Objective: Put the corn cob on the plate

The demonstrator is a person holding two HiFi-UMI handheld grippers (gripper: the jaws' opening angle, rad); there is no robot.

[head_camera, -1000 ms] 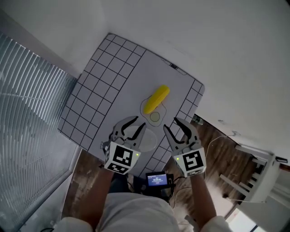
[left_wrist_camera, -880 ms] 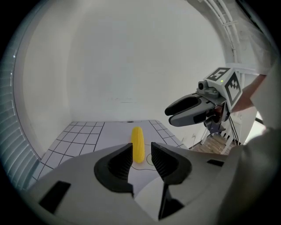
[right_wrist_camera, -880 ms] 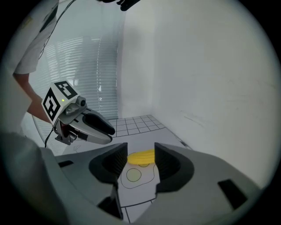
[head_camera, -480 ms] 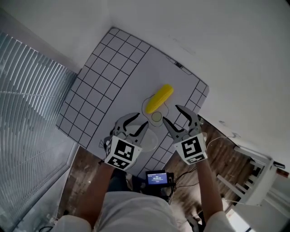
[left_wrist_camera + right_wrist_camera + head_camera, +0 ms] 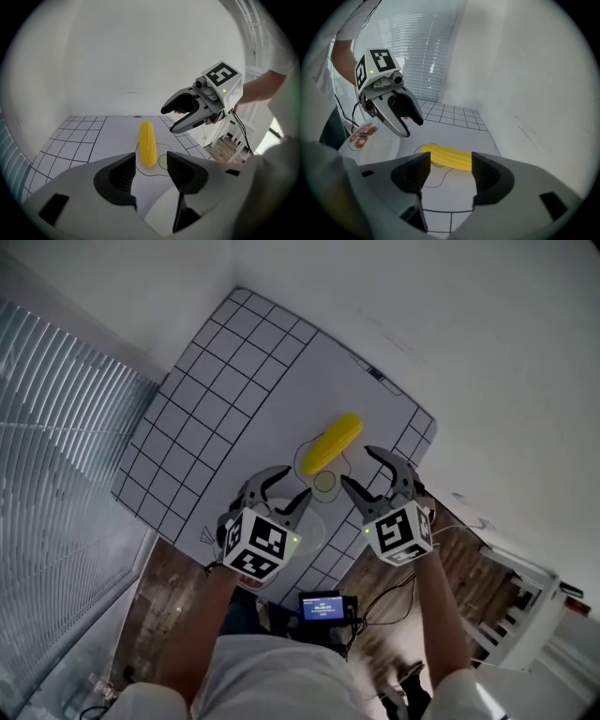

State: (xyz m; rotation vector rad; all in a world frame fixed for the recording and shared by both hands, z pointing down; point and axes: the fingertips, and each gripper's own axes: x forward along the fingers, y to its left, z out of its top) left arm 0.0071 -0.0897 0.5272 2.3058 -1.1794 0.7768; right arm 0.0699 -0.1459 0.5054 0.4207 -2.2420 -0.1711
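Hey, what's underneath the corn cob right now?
The corn cob lies directly on the white grid mat, across a black drawn outline. The part of that outline beneath the cob is covered.

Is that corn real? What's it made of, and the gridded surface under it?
The corn cob looks like moulded plastic: evenly bright yellow, smooth, faintly glossy, no husk. The gridded surface looks like a matte white printed sheet or board, flat with thin black lines; which one is unclear.

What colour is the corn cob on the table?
Bright yellow; the corn cob shows best in the left gripper view.
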